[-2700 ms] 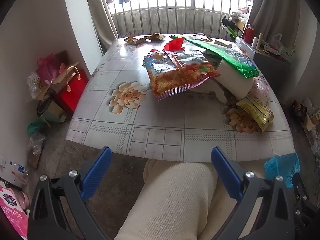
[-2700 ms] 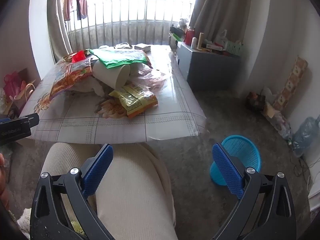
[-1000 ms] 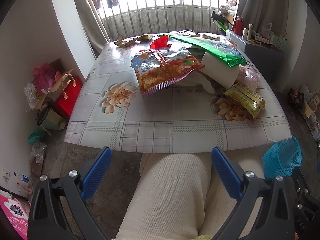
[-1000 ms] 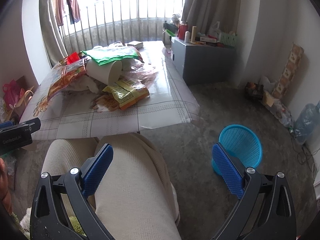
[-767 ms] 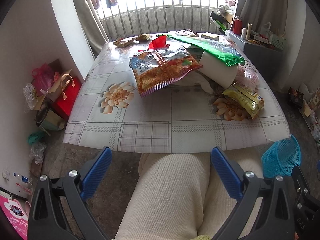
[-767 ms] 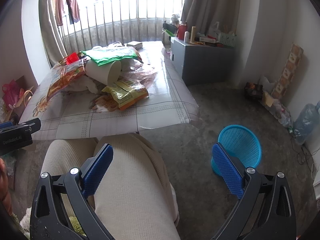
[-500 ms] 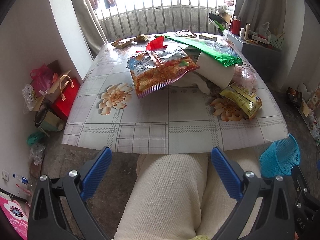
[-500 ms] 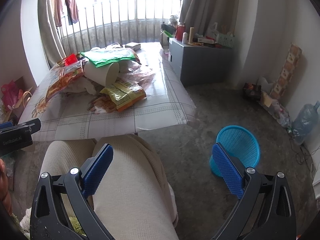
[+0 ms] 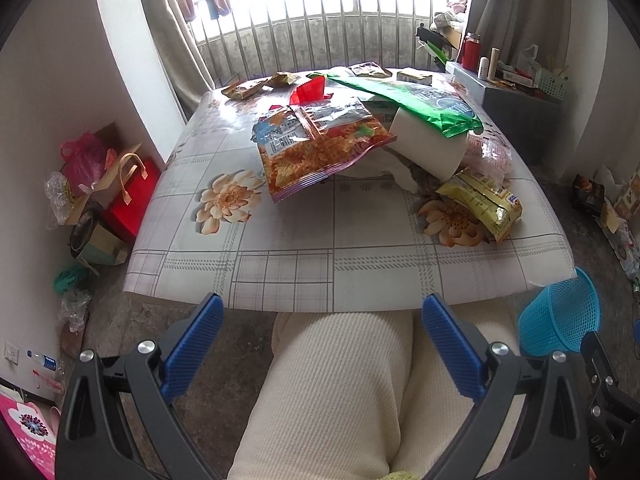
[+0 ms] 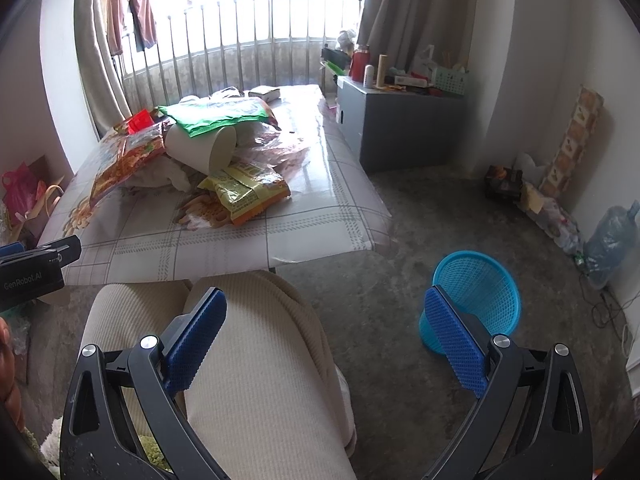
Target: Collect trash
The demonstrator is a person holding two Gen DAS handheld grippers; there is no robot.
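Evidently, nothing was held: the left gripper [image 9: 320, 340] and the right gripper [image 10: 326, 332] were both seen spread wide and empty, low above the person's lap, well apart from the table [image 9: 288, 240]. The trash was lying ahead of both, on the table. The yellow snack packet [image 10: 244, 190] was placed at the near right part, its long axis slanted toward the table's right edge, so the right gripper was judged nearer. It looked crumpled and flat. The blue basket [image 10: 480, 292] was standing on the floor, just beside the right gripper.
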